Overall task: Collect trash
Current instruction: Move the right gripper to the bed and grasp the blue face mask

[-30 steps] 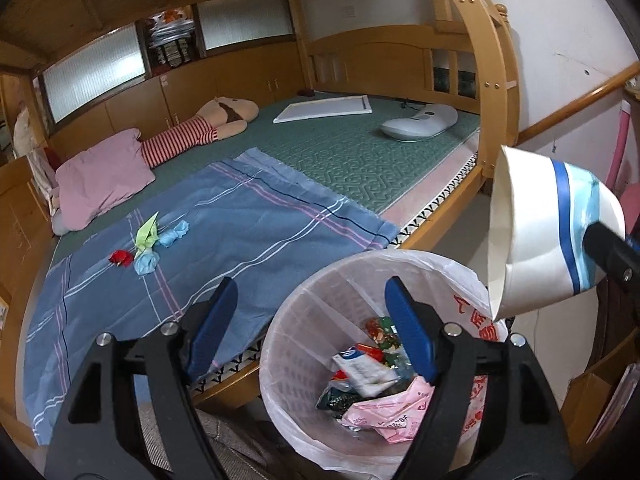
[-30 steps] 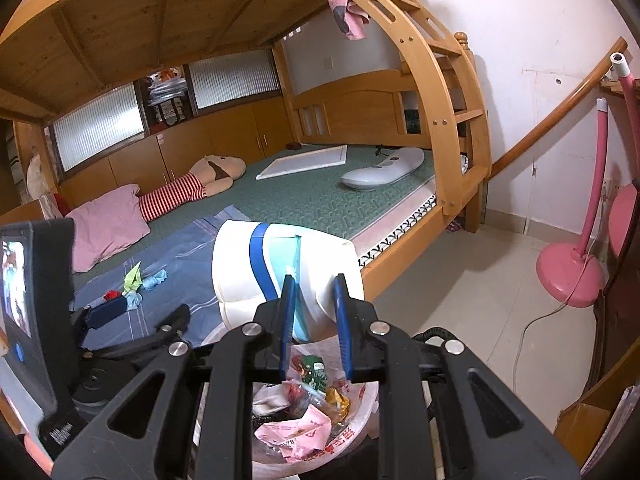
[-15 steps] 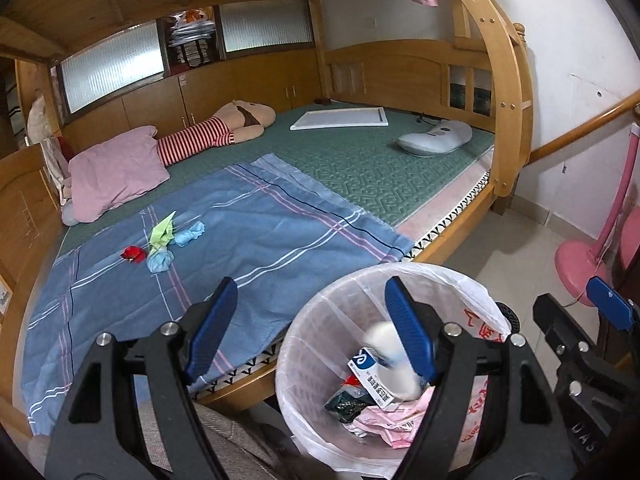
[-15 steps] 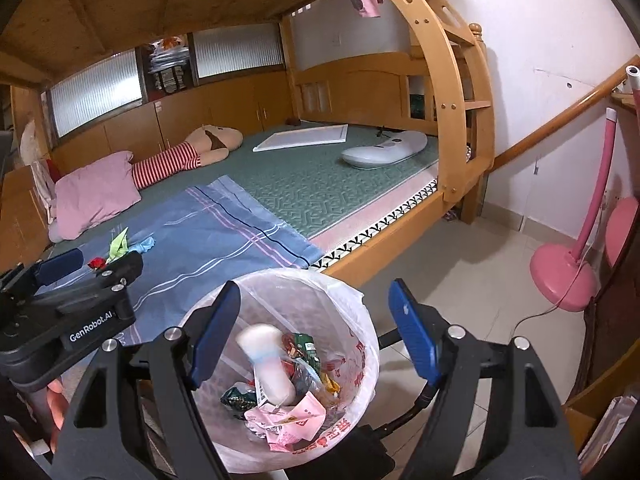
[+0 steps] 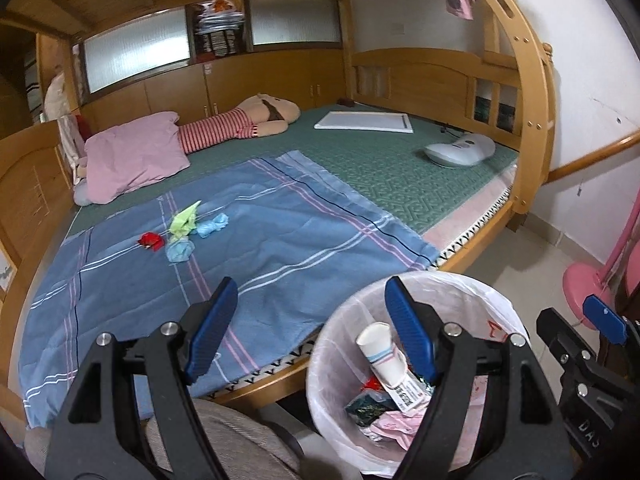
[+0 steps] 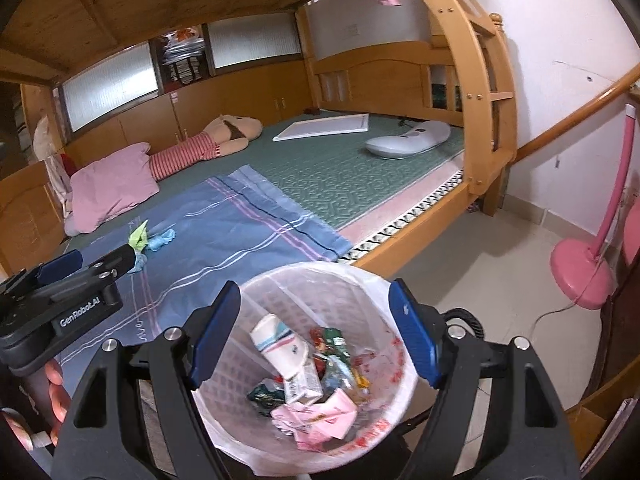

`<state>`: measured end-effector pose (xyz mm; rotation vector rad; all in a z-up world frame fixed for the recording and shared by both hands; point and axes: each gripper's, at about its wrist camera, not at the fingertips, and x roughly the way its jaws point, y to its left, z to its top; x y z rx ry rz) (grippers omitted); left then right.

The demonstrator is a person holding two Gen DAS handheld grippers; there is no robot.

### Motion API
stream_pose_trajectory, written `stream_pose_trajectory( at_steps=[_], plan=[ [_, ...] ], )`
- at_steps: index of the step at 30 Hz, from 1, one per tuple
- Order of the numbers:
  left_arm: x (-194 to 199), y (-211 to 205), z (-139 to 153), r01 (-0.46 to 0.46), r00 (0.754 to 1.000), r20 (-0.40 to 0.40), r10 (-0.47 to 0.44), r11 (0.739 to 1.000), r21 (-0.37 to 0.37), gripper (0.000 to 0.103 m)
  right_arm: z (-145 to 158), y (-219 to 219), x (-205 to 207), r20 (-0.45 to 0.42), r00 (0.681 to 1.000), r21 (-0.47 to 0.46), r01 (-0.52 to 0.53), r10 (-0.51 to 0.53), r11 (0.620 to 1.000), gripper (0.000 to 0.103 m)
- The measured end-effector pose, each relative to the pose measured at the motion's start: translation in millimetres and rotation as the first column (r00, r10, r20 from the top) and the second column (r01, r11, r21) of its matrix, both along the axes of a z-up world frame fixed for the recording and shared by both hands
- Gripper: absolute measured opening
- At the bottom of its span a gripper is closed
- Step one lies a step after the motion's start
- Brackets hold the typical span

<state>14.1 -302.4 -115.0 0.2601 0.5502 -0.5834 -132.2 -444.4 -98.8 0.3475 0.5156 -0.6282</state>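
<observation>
bin: white lattice plastic wastebasket with a thin white liner bag (image 6: pixel 276 292) (image 5: pixel 472 292), on the floor just beside the wooden edge of the bunk bed (image 5: pixel 472 240); rim open upward
open room: bare tiled floor (image 6: pixel 472 256) to the right of the bin; pink round fan base (image 6: pixel 580 276) stands well apart from it; bed top has free blue striped blanket (image 5: pixel 280 240) all round the scraps
left gripper (image 5: pixel 308 336): blue-padded jaws spread wide, nothing between them, hovering over the bed edge and the bin's near rim
right gripper (image 6: pixel 316 332): jaws spread wide, empty, straddling the bin mouth from above
change: 1.0 s ago the right gripper was clamped on the white paper cup with blue stripe (image 6: pixel 280 344) (image 5: pixel 380 352); at 0.5 s it was falling, blurred; now it lies still in the bin
cup axis: long axis tilted, mouth up toward the bed side, base down among wrappers, resting on a white printed carton (image 6: pixel 302 386)
left on the bed: green folded paper (image 5: pixel 184 220), two light-blue crumpled scraps (image 5: pixel 212 224), red scrap (image 5: pixel 152 240), clustered near each other on the blanket
</observation>
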Motion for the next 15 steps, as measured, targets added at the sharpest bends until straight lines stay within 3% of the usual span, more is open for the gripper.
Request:
stream_pose_trajectory(
  at_steps=[7, 15],
  plan=[
    [39.4, 50.0, 7.7, -0.093, 0.996, 0.006, 0.093, 0.995, -0.037, 0.077, -3.8, 15.5, 64.1, -0.025, 0.993, 0.024, -0.115, 0.115, 0.993, 0.079],
    [100.3, 143.9, 4.4, -0.288, 0.957, 0.025, 0.289, 0.957, -0.036, 0.077, -28.7, 32.0, 210.8, -0.049, 0.946, 0.175, -0.308, 0.321, 0.935, 0.079]
  ],
)
